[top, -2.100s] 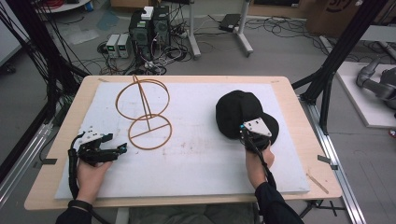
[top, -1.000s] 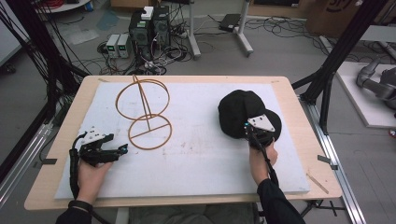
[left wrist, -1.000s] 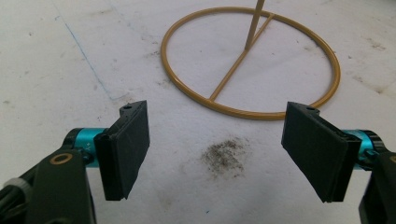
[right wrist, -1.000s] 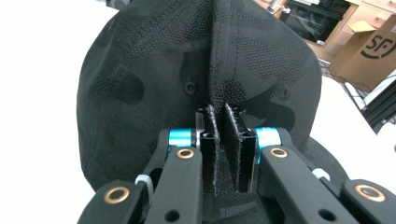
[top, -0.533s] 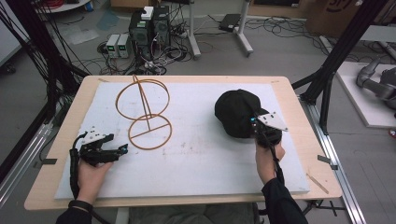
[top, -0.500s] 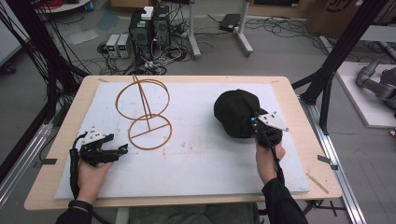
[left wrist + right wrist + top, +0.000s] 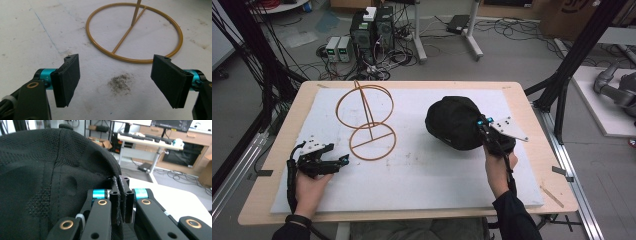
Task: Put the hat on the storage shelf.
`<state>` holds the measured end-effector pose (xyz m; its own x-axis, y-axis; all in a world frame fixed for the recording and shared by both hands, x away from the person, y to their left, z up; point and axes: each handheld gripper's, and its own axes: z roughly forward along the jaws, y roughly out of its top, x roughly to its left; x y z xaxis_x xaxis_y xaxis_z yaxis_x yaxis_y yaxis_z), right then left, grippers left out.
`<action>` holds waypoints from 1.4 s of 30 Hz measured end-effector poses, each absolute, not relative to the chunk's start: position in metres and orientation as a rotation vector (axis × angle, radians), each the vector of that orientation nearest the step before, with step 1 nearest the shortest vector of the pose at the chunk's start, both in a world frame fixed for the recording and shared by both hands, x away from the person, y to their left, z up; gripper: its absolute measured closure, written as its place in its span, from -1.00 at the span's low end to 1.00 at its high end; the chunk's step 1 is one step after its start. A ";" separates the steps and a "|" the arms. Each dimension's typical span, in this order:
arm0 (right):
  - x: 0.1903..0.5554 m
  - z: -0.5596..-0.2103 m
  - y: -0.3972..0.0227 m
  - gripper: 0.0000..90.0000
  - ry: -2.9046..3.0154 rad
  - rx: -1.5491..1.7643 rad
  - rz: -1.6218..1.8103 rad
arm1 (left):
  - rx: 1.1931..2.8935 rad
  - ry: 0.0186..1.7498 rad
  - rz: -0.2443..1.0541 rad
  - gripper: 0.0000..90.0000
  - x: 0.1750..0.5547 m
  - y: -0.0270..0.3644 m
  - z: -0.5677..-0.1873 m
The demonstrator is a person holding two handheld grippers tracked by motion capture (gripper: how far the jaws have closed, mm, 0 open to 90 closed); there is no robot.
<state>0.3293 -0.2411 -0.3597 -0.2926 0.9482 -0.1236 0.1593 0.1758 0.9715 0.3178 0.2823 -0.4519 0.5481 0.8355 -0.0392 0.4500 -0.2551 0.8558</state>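
A black cap hangs off the white mat at the right, lifted by my right gripper, which is shut on the cap's rim. In the right gripper view the jaws pinch the black fabric edge and the cap's crown bulges to the left. A golden wire stand with a ring base and an upright ring stands left of centre. My left gripper rests on the mat near the front left, open with nothing between its pads; the stand's ring base lies just ahead of it.
A white mat covers most of the wooden table. A dark smudge marks the mat in front of the left gripper. Computers and cables sit on the floor beyond the far edge. Black frame posts rise at the right.
My right gripper has risen with the cap pinched in it, and the cap has come up off the mat and bunched rounder. The left hand has stayed put.
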 end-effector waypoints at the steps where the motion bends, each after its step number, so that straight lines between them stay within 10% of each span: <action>1: 0.328 -0.357 -0.241 0.98 1.621 1.075 1.220 | 1.892 1.048 0.544 -0.48 0.318 0.282 -0.452; 42: 0.352 -0.240 -0.119 0.98 1.585 0.802 1.715 | 1.900 1.023 0.548 -0.49 0.316 0.281 -0.452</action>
<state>0.3516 -0.1187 -0.2401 -0.5940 0.8044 0.0021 -0.0614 -0.0479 0.9970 0.3163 0.2811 -0.4517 0.5627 0.8263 -0.0260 0.4361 -0.2699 0.8585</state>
